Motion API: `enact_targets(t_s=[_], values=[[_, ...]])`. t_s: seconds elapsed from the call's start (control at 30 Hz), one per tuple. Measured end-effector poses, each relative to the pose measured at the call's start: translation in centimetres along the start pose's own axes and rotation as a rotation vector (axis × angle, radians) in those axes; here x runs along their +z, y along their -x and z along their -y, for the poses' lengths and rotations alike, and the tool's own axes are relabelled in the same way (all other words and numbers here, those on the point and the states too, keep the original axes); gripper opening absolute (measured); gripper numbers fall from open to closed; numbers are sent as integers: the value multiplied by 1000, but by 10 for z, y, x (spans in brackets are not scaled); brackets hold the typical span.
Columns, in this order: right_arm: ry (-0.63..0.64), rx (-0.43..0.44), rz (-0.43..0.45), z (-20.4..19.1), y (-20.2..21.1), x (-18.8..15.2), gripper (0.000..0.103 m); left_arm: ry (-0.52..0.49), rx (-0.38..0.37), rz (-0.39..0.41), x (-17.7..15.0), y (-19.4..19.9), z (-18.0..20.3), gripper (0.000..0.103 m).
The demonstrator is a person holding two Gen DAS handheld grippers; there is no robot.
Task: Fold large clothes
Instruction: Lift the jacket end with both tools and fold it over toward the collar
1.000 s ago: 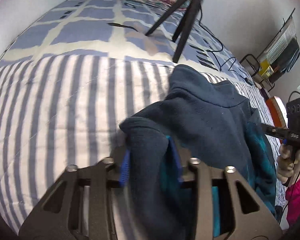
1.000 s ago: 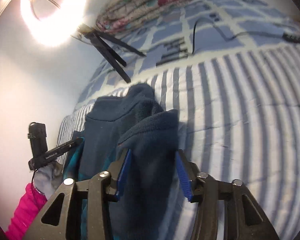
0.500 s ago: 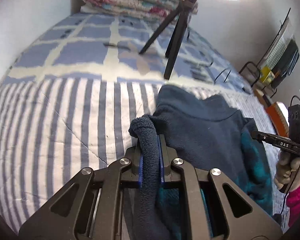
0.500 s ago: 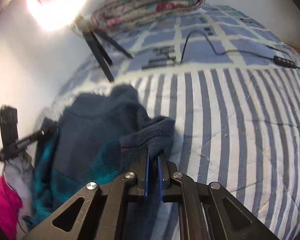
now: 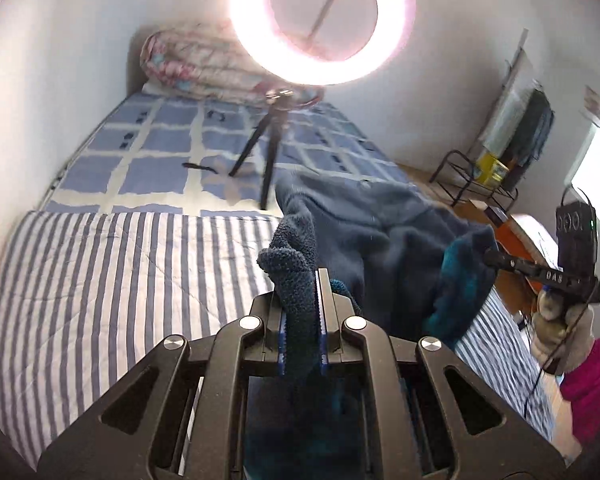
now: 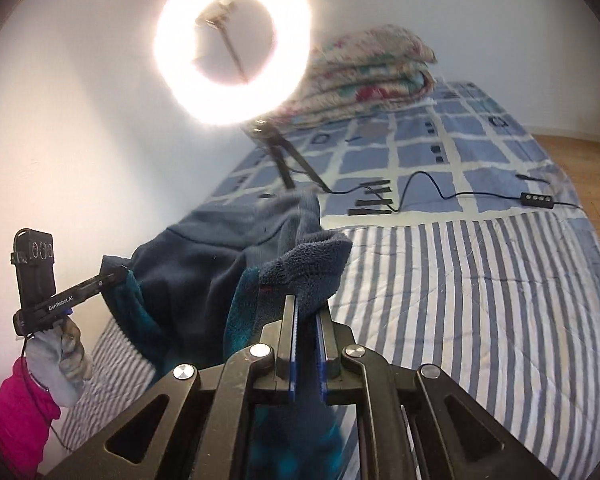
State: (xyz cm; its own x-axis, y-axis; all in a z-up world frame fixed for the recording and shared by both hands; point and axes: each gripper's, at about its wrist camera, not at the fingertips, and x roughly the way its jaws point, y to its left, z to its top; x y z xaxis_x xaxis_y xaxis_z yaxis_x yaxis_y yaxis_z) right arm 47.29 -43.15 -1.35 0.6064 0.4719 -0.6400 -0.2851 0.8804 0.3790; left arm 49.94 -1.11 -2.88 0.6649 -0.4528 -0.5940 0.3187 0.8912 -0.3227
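A dark blue fleece garment [image 5: 384, 240] with a teal lining hangs lifted above the striped bed cover [image 5: 100, 292]. My left gripper [image 5: 302, 280] is shut on one bunched corner of it. In the right wrist view the same fleece garment [image 6: 204, 264] stretches between both grippers, and my right gripper [image 6: 306, 304] is shut on its other corner. Each view shows the opposite gripper pinching the far edge, held by a gloved hand [image 6: 60, 352] with a pink sleeve [image 5: 592, 388]. The garment's lower part drops out of view under the fingers.
A ring light [image 5: 324, 20] on a black tripod [image 5: 268, 148] stands on the bed just beyond the garment. A folded floral quilt [image 6: 364, 76] lies at the head. A black cable with a controller [image 6: 536, 200] runs across the checked sheet. A metal rack [image 5: 476, 176] stands by the wall.
Both grippers closed on the garment's corners, then rose and tilted upward, lifting the fleece off the bed. The ring light has come fully into view.
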Motion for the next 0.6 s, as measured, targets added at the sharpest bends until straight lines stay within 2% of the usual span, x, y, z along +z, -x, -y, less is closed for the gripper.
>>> enact_targets(t_s=[0.13, 0.3, 0.6], values=[[40, -3, -8, -24, 36, -28, 5, -36, -6, 1, -31, 42, 25, 9], [46, -6, -31, -46, 73, -81, 5, -70, -2, -22, -75, 78, 46, 9], [54, -77, -113, -66, 102, -180, 6, -70, 28, -86, -161, 120, 54, 11]])
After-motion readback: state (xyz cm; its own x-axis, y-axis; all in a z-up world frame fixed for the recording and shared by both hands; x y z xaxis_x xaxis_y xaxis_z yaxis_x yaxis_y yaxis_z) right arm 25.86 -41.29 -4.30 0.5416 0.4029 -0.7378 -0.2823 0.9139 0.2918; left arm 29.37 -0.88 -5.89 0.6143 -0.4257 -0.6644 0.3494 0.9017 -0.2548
